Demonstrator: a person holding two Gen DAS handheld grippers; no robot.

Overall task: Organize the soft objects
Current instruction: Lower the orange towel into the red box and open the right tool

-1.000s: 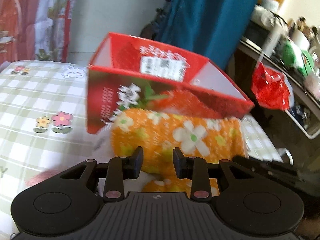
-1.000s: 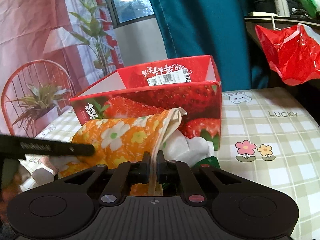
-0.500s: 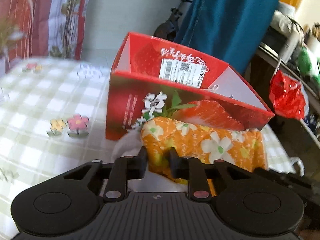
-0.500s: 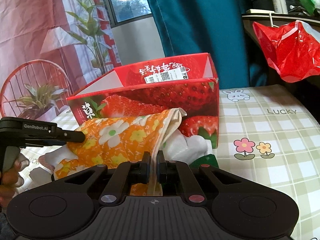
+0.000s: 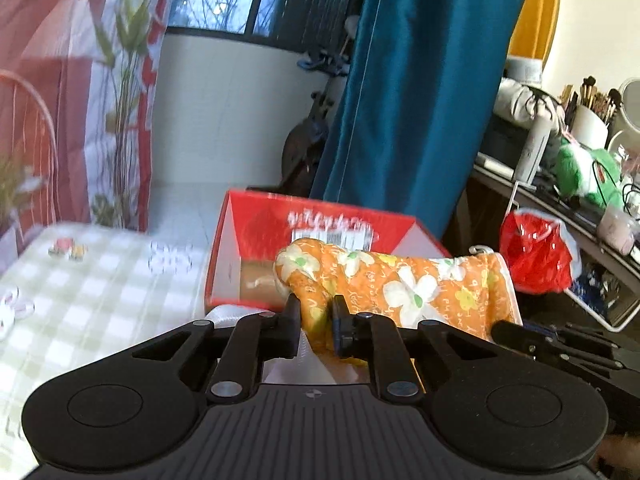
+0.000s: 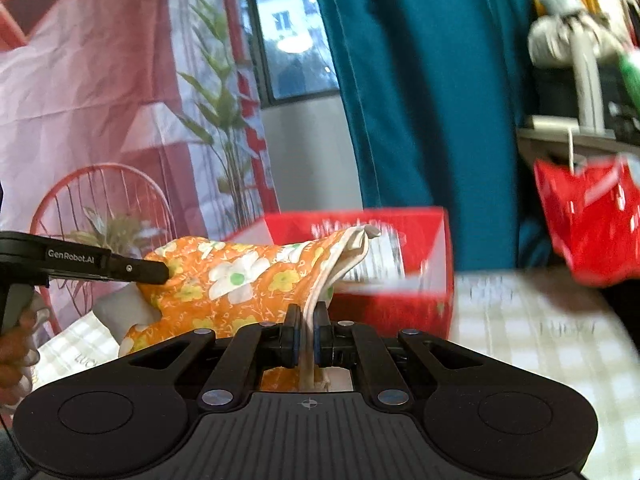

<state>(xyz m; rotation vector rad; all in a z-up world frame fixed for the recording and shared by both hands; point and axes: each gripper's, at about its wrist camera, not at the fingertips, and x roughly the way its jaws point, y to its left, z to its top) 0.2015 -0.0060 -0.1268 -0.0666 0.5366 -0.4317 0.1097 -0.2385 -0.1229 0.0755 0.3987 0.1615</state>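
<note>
The orange flowered cloth item (image 5: 400, 288), seemingly an oven mitt, is hanging between the two tools, clear of the checked worktop (image 5: 100, 280) and not yet inside the red strawberry box (image 5: 320, 216). The left gripper (image 5: 316, 324) has just been closing its jaws, and they are now grasping a bunched fold at one end of the cloth. The right gripper (image 6: 306, 334) is holding its jaws clenched on the cream-trimmed cuff (image 6: 344, 256) at the other end. As a judgement, the pick-up is complete and the placing is outstanding: the cloth is spanning the space just ahead of both sets of jaws, level with or slightly above the near rim of the box. The box is standing open-topped directly beyond the jaws, and its interior is appearing largely free. Something white (image 6: 120, 308) is lying below the cloth on the left-jaw side. To the outside of the right jaws, a red plastic bag (image 6: 588, 224) is hanging from a cluttered shelf, limiting sideways room there; the worktop is lying open outside the left jaws.
</note>
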